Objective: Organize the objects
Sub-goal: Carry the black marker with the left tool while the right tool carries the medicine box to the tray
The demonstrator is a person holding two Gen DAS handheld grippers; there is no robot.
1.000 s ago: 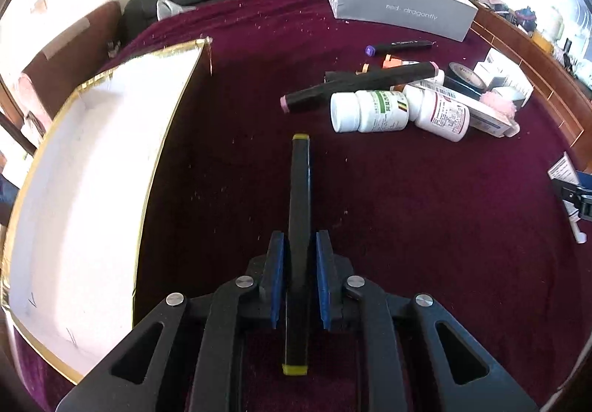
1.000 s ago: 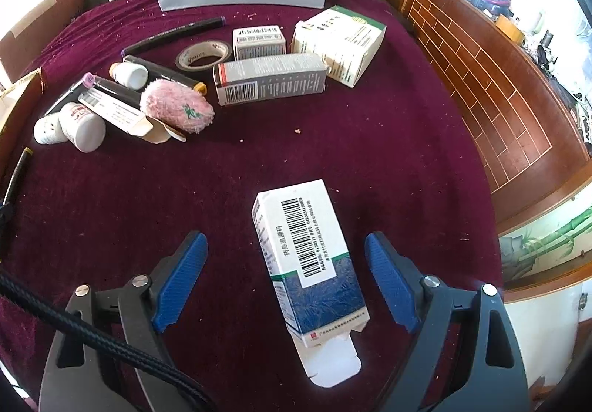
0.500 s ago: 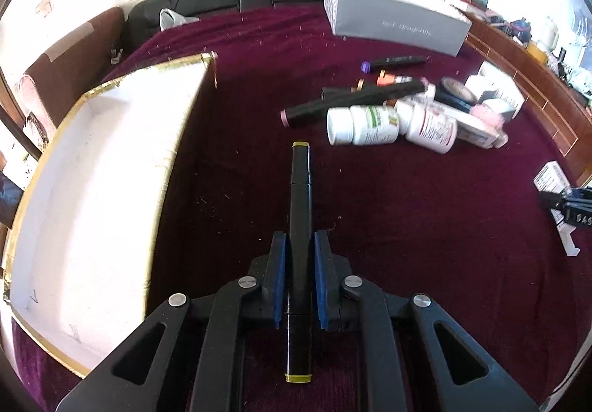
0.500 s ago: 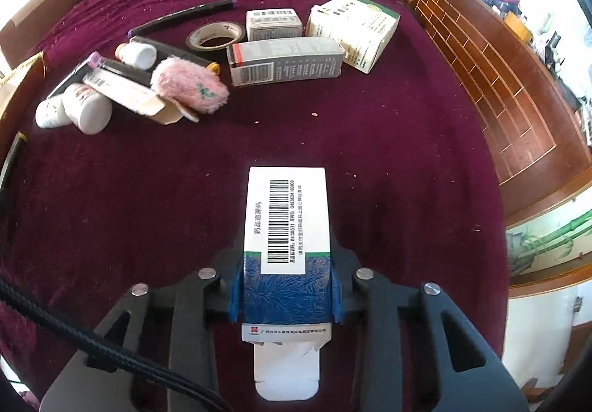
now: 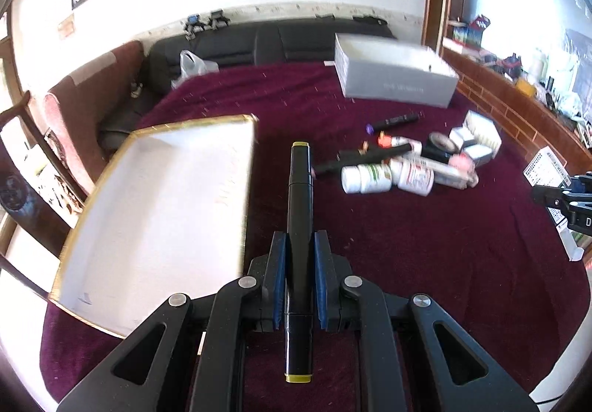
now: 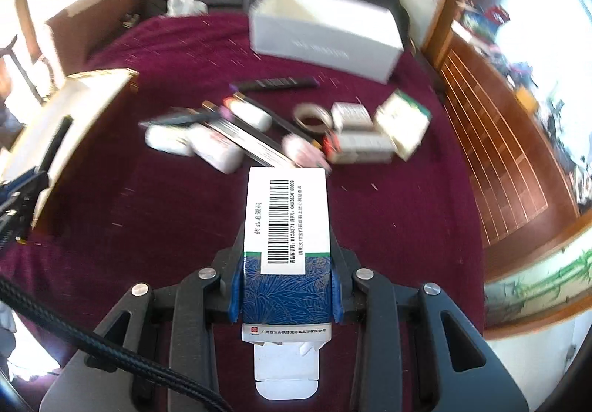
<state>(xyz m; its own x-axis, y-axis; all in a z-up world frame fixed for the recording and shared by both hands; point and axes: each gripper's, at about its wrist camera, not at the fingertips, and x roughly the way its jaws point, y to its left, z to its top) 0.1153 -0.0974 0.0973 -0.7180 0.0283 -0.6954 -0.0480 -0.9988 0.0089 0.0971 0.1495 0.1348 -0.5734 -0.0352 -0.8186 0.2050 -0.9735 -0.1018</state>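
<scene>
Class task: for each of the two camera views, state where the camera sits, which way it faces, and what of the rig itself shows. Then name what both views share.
Left wrist: on the left gripper, looking along a clamped black marker toward the gold-rimmed tray.
Right wrist: on the right gripper, looking along a gripped medicine box at the clutter.
Shared: grey box, white bottles.

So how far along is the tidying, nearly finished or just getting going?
Just getting going, it seems. Done: nothing visible yet; the gold-edged white tray looks bare. In hand: the left hand-held gripper clamps a black marker, and the right hand-held gripper grips a blue-and-white medicine box. Left: the pile on the maroon cloth, including pill bottles, a tape roll and more cartons.
</scene>
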